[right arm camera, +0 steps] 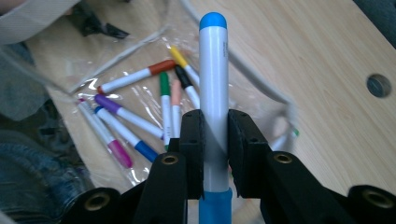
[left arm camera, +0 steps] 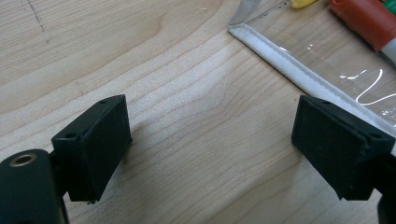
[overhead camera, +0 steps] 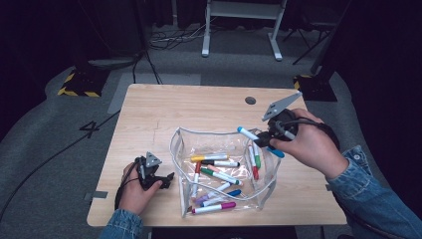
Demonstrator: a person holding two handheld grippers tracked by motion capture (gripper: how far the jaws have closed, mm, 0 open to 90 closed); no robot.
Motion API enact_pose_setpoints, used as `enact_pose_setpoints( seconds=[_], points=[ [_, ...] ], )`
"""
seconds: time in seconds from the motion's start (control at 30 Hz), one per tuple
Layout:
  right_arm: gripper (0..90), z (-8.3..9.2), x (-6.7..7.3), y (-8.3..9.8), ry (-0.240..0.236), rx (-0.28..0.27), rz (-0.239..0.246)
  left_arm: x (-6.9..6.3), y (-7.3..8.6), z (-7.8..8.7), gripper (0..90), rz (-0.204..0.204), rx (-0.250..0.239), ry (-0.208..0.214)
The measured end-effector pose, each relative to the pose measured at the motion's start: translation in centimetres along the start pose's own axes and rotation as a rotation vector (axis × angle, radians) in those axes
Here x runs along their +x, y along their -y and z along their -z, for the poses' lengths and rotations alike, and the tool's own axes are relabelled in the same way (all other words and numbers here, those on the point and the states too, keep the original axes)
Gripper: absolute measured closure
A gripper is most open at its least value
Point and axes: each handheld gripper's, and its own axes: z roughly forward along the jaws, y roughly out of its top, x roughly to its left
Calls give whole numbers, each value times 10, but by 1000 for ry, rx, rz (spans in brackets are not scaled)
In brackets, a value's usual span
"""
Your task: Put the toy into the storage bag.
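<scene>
Count so far: one white marker with blue cap and blue end [right arm camera: 214, 93] is up out of the clear plastic pouch with white trim [overhead camera: 175, 149]; I judge I am emptying the pouch one pen at a time, though it could equally be the last pen going in.
Right tongs [right arm camera: 215, 144]: pressed together on the blue marker's white barrel, pads on both sides, the cap pointing away from my hand.
Where that marker is: in the high view it [overhead camera: 254, 135] hangs in the air above the pouch's far right corner, tilted, touching nothing but the right tongs [overhead camera: 271, 138].
Left tongs [left arm camera: 210, 154]: spread wide, nothing between the pads, low over bare wood just beside the pouch's white edge [left arm camera: 299, 74].
Left hand [overhead camera: 137, 191]: resting at the near left of the light wooden worktop [overhead camera: 149, 114], tongs [overhead camera: 166, 180] pointing toward the pouch.
Left in the pouch: roughly ten markers lie loose on its bottom, among them a yellow-capped one [overhead camera: 209, 158], a pink-capped one [overhead camera: 215, 207], a purple one [right arm camera: 126, 114] and an orange one [right arm camera: 135, 78].
Done: I see no marker laid out on the worktop outside the pouch.
To do: if I am emptying it, nearly everything remains, starting with setting this pen down.
</scene>
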Motion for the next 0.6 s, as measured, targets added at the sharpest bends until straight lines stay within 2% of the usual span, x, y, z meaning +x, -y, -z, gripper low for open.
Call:
enact_pose_setpoints(
  seconds=[0.2, 0.53, 0.6],
  points=[
    [771, -19, 39, -16, -54, 69, 133, 0, 0, -1, 121, 3, -4, 3],
    [771, -60, 80, -29, -160, 173, 254, 0, 0, -1, 121, 2, -4, 0],
    [771, -68, 87, -32, -176, 197, 293, 0, 0, -1, 121, 2, -3, 0]
  ],
)
